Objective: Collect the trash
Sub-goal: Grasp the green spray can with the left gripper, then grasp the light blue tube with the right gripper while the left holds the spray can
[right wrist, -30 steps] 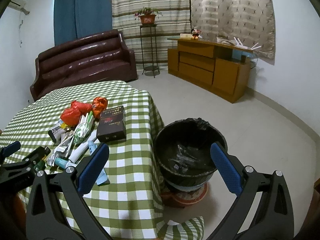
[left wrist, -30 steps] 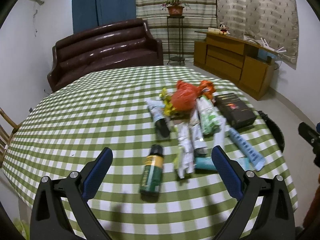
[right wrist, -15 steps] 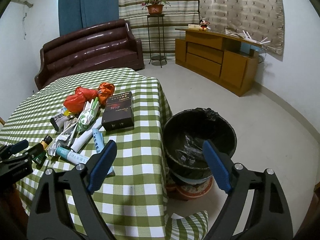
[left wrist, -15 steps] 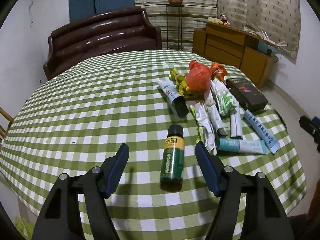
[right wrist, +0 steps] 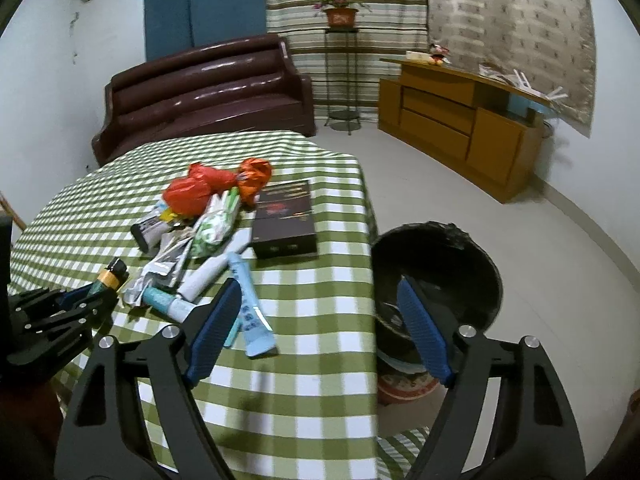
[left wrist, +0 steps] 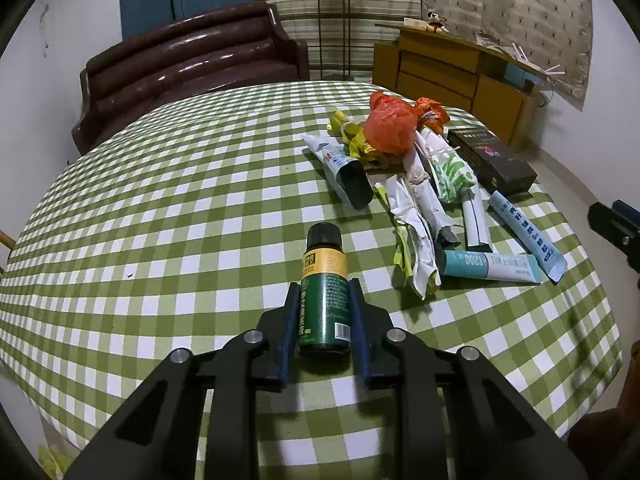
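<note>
A green bottle [left wrist: 325, 292] with a yellow band and black cap lies on the checked tablecloth [left wrist: 160, 208]. My left gripper [left wrist: 323, 300] is shut on its lower body; it also shows in the right wrist view [right wrist: 86, 294]. A pile of trash lies to the right: a red plastic bag [left wrist: 390, 128], crumpled wrappers [left wrist: 416, 224], tubes [left wrist: 490, 266] and a black box [left wrist: 490, 156]. My right gripper [right wrist: 320, 308] is open and empty above the table's right edge, beside a black-lined bin [right wrist: 440, 276].
The bin stands on the floor just past the table's right edge. A brown sofa [left wrist: 184, 68] is behind the table and a wooden sideboard [right wrist: 460, 120] along the far wall. A light blue tube [right wrist: 250, 308] lies near my right gripper's left finger.
My left gripper moved forward and closed on the green bottle. My right gripper shifted left over the table edge and closer to the bin.
</note>
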